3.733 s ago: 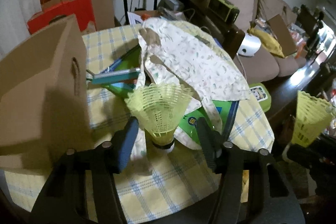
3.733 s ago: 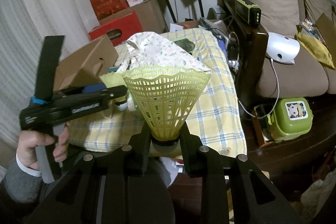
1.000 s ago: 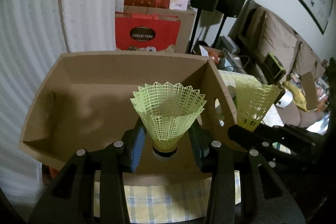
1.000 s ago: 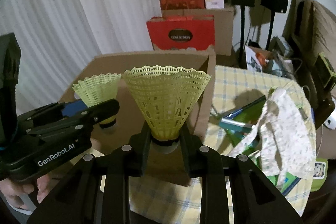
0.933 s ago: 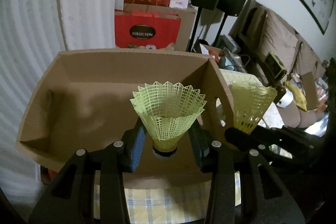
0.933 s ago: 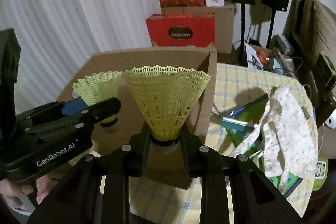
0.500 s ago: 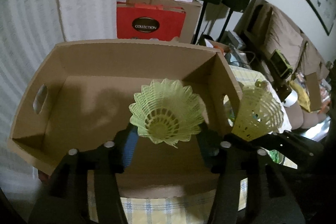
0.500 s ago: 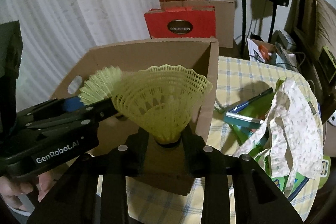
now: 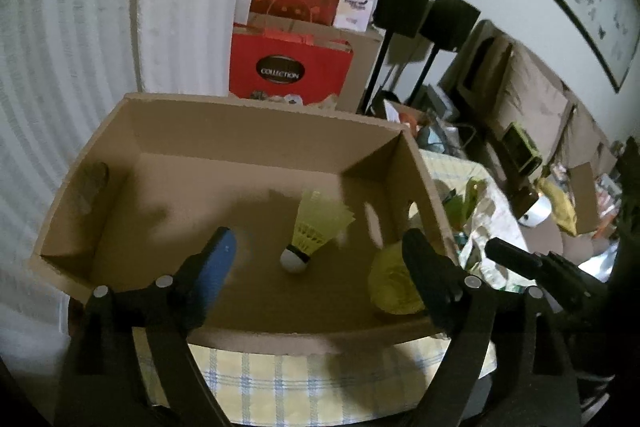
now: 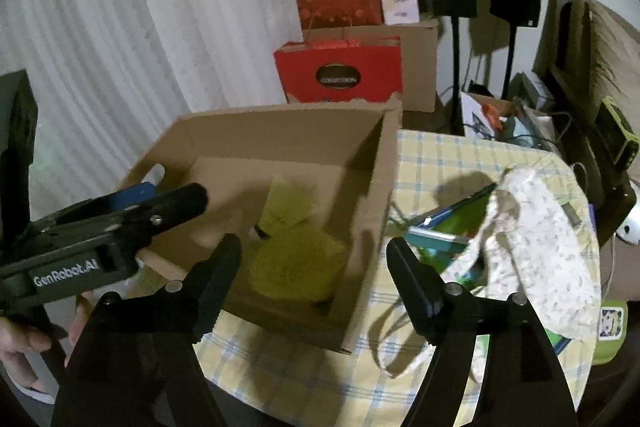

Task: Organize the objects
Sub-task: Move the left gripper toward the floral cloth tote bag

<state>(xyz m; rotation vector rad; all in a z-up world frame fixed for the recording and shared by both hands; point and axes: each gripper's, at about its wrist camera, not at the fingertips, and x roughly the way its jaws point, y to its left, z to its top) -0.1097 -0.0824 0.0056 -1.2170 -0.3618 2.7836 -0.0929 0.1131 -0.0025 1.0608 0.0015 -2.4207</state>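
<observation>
Left wrist view: left gripper has jaws spread wide, nothing between them, poised over the near edge of one open cardboard box. Two yellow shuttlecocks inside the box. First shuttlecock lies on the box floor near the middle, white cork toward the camera, skirt pointing away, a bit blurred. Second shuttlecock sits in the near right corner, partly hidden behind the gripper's right finger, blurred. Box stands on a yellow checked tablecloth. The right gripper's tip shows at right, outside the box wall. Behind the box: one red bag marked COLLECTION, two black speakers on stands, a sofa at right.

Right wrist view: right gripper also has jaws wide apart and empty, just above the box's near right corner. Both shuttlecocks show in the box, one blurred yellow mass close below the jaws, the other beyond it, touching or overlapping, can't tell which. Left gripper reaches in from the left over the box rim, a hand gripping its handle. On the cloth right of the box: a floral fabric bag draped over green and blue flat items, too covered to count.
</observation>
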